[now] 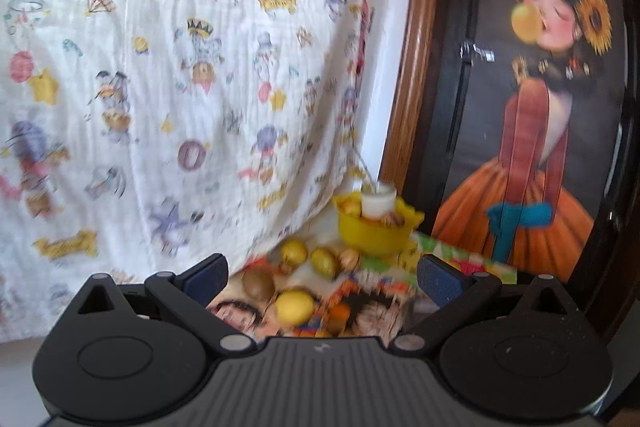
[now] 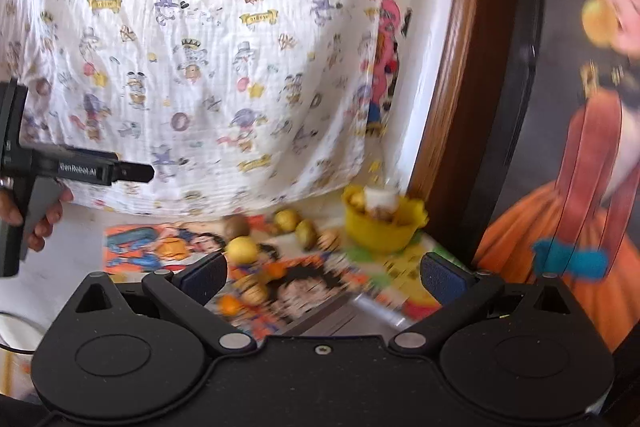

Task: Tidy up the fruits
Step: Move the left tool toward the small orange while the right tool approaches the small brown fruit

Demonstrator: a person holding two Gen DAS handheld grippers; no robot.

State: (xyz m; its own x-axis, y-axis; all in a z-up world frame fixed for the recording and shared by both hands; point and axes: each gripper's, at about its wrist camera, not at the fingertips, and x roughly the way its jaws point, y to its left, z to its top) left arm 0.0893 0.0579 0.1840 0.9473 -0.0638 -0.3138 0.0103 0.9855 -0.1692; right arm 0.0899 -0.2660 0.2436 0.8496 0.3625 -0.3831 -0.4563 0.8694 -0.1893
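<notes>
Several fruits lie on a colourful cartoon mat [image 1: 360, 291] [image 2: 304, 291]: a yellow lemon [image 1: 294, 305] [image 2: 241, 248], a brown kiwi [image 1: 258, 283] [image 2: 236, 225], yellow-green fruits [image 1: 293, 251] [image 2: 287, 219] and a small orange [image 2: 230, 305]. A yellow bowl [image 1: 374, 231] [image 2: 380, 227] at the back holds a white cup [image 1: 378, 201] and some small fruits. My left gripper [image 1: 322, 277] is open and empty, above and short of the fruits. My right gripper [image 2: 324, 277] is open and empty, also held back from them. The left gripper shows from the side [image 2: 80, 169] at the far left of the right wrist view.
A white cartoon-print cloth [image 1: 180, 67] hangs behind the mat. A framed picture of a girl [image 1: 540, 107] with a wooden frame [image 1: 416, 67] stands at the right. A white bowl rim [image 2: 16, 335] shows at the lower left. Both views are motion-blurred.
</notes>
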